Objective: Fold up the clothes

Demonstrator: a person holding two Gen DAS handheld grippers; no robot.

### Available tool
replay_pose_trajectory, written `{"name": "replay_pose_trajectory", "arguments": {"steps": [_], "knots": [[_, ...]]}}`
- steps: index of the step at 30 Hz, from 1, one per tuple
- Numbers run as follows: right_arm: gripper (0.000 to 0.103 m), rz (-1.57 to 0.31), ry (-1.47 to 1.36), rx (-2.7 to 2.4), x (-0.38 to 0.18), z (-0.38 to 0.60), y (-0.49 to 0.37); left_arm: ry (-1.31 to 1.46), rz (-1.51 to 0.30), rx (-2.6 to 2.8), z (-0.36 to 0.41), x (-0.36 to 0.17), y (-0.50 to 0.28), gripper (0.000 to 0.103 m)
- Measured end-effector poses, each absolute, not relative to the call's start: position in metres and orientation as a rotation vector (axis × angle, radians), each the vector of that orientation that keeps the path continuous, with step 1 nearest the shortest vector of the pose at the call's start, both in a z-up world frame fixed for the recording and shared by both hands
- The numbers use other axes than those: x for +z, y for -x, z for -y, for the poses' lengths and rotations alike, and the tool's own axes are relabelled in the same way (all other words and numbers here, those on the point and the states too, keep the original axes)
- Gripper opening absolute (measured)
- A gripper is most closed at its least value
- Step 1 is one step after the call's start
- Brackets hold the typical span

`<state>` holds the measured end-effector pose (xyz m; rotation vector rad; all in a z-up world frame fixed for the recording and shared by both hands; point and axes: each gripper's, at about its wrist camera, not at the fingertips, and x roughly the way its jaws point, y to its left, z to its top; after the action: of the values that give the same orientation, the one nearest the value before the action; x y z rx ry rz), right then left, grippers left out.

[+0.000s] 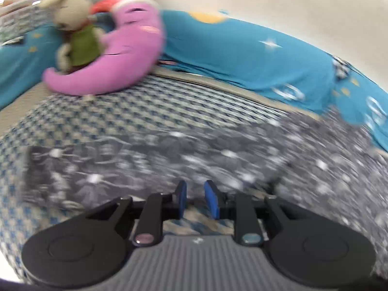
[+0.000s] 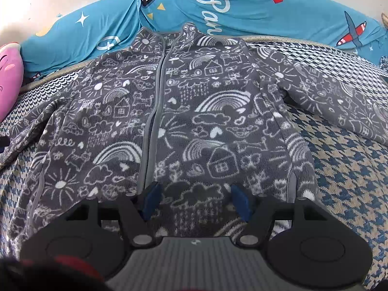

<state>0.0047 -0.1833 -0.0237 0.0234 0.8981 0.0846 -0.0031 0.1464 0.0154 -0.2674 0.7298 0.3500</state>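
The right gripper (image 2: 195,200) tips down over the bottom edge of the grey jacket (image 2: 184,111), its two blue fingers (image 2: 151,200) spread wide apart with nothing pinched between them. The left gripper (image 1: 195,200) also tips down over the jacket's sleeve (image 1: 169,160) (this picture is blurry), and its fingers (image 1: 211,201) are pulled close together with only a thin gap, where I can see the checked blanket (image 1: 145,106) but no cloth being gripped. The jacket lies flat and zipped up on the checked blanket with both sleeves stretched out, and farther back sit a pink moon pillow (image 1: 126,55), a bunny toy (image 1: 77,31) and a long blue cushion (image 2: 242,7) by the wall.
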Motion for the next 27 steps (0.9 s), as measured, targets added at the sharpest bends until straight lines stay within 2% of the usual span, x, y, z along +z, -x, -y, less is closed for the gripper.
{"name": "replay_pose_trajectory", "arguments": {"steps": [2,4,6,8,11,15,17,20,23,25,27], "knots": [[0.066,-0.899,-0.018,0.085,-0.024,0.183,-0.005,0.239,-0.71,0.374,-0.135,0.019,0.008,0.041],[0.066,-0.901,-0.012,0.086,-0.024,0.182,-0.005,0.238,-0.707,0.415,-0.137,0.021,0.012,0.047],[0.066,-0.902,-0.01,0.084,-0.024,0.182,-0.005,0.238,-0.704,0.456,-0.139,0.023,0.017,0.049],[0.066,-0.905,-0.009,0.081,-0.024,0.181,-0.006,0.251,-0.73,0.524,-0.149,0.021,0.021,0.061],[0.066,-0.907,-0.005,0.077,-0.024,0.18,-0.006,0.298,-0.77,0.617,-0.169,0.017,0.031,0.071],[0.067,-0.906,0.003,0.074,-0.025,0.179,-0.006,0.406,-0.792,0.715,-0.201,0.014,0.052,0.074],[0.067,-0.906,0.005,0.071,-0.025,0.178,-0.006,0.457,-0.782,0.763,-0.215,0.014,0.062,0.081],[0.067,-0.906,0.01,0.066,-0.025,0.176,-0.007,0.505,-0.74,0.82,-0.234,0.014,0.07,0.082],[0.068,-0.906,0.012,0.064,-0.026,0.176,-0.007,0.552,-0.709,0.871,-0.253,0.011,0.071,0.092],[0.068,-0.907,0.01,0.063,-0.026,0.176,-0.007,0.587,-0.708,0.872,-0.263,0.006,0.067,0.092],[0.068,-0.908,0.011,0.063,-0.026,0.176,-0.008,0.6,-0.723,0.877,-0.27,-0.001,0.063,0.086]]}}
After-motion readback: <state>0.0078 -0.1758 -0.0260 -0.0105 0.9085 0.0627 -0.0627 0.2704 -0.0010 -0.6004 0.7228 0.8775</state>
